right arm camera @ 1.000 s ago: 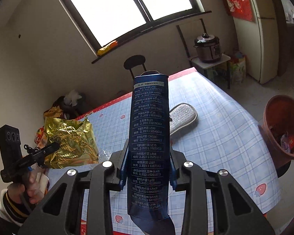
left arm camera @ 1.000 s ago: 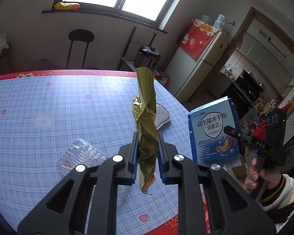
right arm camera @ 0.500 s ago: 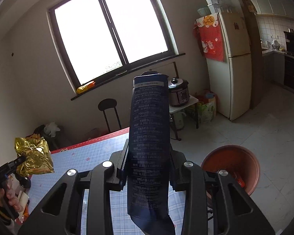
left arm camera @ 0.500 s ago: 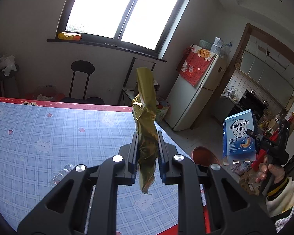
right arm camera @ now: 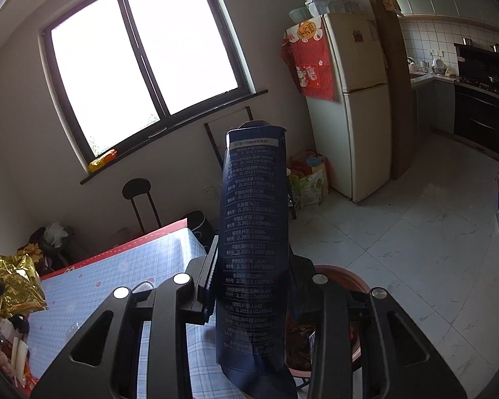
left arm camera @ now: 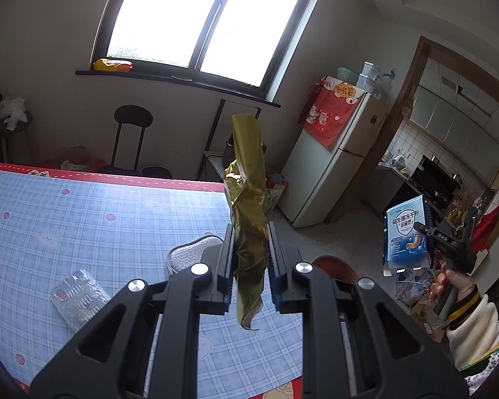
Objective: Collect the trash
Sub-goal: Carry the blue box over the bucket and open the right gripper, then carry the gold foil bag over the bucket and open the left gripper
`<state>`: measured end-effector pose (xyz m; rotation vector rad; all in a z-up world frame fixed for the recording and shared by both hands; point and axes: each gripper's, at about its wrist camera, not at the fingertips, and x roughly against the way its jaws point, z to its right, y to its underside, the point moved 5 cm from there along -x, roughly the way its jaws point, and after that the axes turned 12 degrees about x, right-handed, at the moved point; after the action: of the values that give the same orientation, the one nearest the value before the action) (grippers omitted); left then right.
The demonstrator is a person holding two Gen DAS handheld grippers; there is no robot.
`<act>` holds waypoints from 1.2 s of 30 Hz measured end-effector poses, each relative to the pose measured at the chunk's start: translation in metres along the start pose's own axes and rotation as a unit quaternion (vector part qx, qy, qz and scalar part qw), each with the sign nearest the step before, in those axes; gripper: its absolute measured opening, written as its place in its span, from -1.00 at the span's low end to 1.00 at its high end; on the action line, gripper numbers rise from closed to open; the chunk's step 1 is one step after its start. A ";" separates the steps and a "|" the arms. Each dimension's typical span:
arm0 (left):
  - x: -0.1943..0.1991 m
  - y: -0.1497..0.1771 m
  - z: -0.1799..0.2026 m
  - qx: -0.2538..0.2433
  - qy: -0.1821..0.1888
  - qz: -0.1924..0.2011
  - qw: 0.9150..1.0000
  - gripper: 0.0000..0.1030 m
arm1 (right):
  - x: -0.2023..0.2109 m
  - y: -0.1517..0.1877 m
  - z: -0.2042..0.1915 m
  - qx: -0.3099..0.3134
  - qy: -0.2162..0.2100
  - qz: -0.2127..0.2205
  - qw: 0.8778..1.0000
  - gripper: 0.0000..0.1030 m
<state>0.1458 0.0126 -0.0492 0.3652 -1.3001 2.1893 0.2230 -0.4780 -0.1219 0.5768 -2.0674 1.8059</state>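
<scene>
Left gripper (left arm camera: 249, 266): jaws nearly closed, pinching a crumpled gold foil wrapper (left arm camera: 248, 199) across its lower half. Most of the wrapper stands up past the jaw tips; a short tail hangs below them.

Right gripper (right arm camera: 249, 279): jaws narrowly parted and clamped on the 2 broad faces of a blue carton (right arm camera: 254, 232), a probiotic powder box by its print. The carton stands upright and reaches well above the jaws.

Reddish-brown bin (right arm camera: 356, 286): on the floor, directly under and just beyond the right jaws, some trash already inside. From the left wrist view only its rim (left arm camera: 336, 264) shows, behind the right-hand finger of the left jaws.

Handling, as judged:
- Wrapper: very light, limp, slick foil. It folds over rather than resists. A pinch across a bunched part holds better than 1 at a thin edge.
- Carton: light, stiff but hollow card. It will dent under hard squeeze; grip on the flat faces near mid-height looks sound.

Left on the table (left arm camera: 83, 219) below the left jaws: a clear plastic blister tray (left arm camera: 78, 292) and a silver mesh pad (left arm camera: 191, 254).
</scene>
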 end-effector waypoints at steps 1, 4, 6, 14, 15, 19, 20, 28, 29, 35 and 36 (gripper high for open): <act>0.001 0.002 0.003 0.001 -0.004 0.003 1.000 -0.60 | -0.004 0.000 0.004 -0.002 -0.001 -0.002 1.000 -0.34; 0.003 0.005 0.008 0.006 -0.016 0.011 1.000 -0.60 | -0.015 -0.002 0.017 -0.007 0.001 -0.008 1.000 -0.34; 0.006 0.009 0.010 0.008 -0.023 0.015 1.000 -0.60 | -0.020 -0.004 0.022 -0.007 0.002 -0.010 1.000 -0.34; 0.009 0.017 0.027 0.010 -0.040 0.016 0.999 -0.60 | -0.037 -0.012 0.034 -0.004 0.003 -0.013 1.000 -0.04; 0.008 0.017 0.029 0.009 -0.040 0.016 0.999 -0.60 | -0.037 -0.014 0.035 -0.005 0.003 -0.010 1.000 0.04; -0.001 0.015 0.043 -0.002 -0.033 0.009 0.999 -0.60 | -0.032 -0.018 0.038 -0.001 0.013 -0.002 1.000 0.34; -0.005 0.015 0.047 -0.006 -0.029 0.005 1.000 -0.60 | -0.030 -0.018 0.039 0.001 0.018 -0.001 1.000 0.40; -0.050 0.019 0.092 -0.054 0.016 -0.034 0.998 -0.60 | -0.010 0.000 0.055 0.011 0.062 -0.023 0.998 0.90; -0.057 0.020 0.101 -0.062 0.024 -0.041 0.997 -0.60 | -0.008 0.003 0.058 0.010 0.066 -0.026 0.997 0.90; -0.110 0.037 0.155 -0.104 0.081 -0.086 0.988 -0.60 | 0.013 0.023 0.079 -0.003 0.090 -0.041 0.995 0.90; -0.120 0.042 0.164 -0.110 0.090 -0.095 0.985 -0.60 | 0.016 0.027 0.083 -0.005 0.094 -0.043 0.995 0.90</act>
<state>0.2094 -0.1847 -0.0577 0.1906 -1.3307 1.8533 0.1967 -0.5588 -0.1484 0.4661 -1.8977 1.7285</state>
